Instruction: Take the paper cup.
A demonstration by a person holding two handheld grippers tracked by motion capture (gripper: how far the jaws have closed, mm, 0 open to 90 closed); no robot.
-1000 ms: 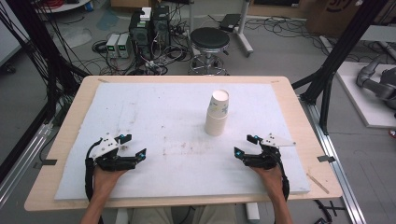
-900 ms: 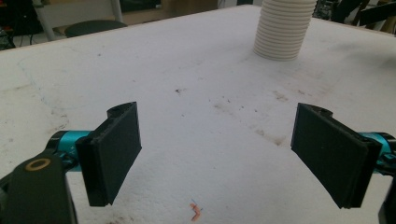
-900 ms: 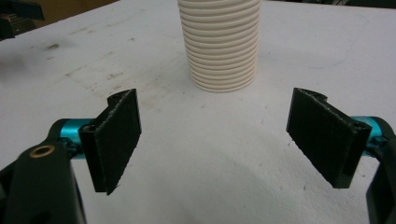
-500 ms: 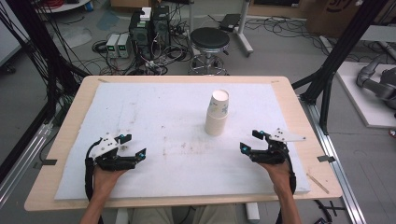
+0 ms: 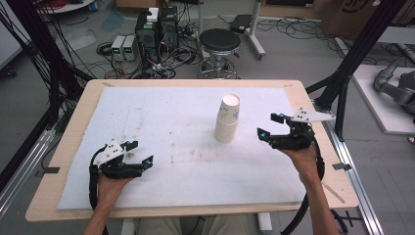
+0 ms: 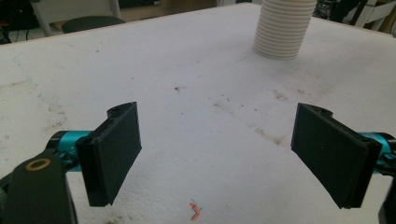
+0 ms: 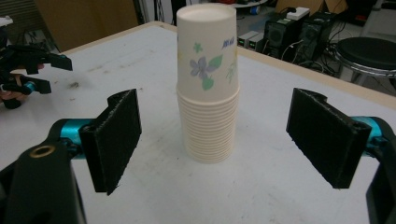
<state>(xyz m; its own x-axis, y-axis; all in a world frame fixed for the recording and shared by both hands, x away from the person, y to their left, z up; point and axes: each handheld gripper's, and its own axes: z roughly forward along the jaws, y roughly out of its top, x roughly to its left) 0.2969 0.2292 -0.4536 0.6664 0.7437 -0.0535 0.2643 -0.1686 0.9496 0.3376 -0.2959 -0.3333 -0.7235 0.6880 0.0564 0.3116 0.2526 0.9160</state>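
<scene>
A stack of upside-down paper cups with a flower print stands on the white mat, right of centre. My right gripper hovers raised just right of the stack, open, with its jaws pointing at it. In the right gripper view the cup stack stands between and beyond the wide-apart pads, untouched. My left gripper rests low over the mat at the near left, open and empty. In the left gripper view the cup stack is far off at the upper right.
The wooden table carries the stained white mat. A black stool and computer boxes with cables stand on the floor behind it. Black frame posts rise at the right. The left gripper appears far left in the right gripper view.
My right gripper has lifted off the mat and moved up and toward the cup stack. The left gripper has stayed where it was.
</scene>
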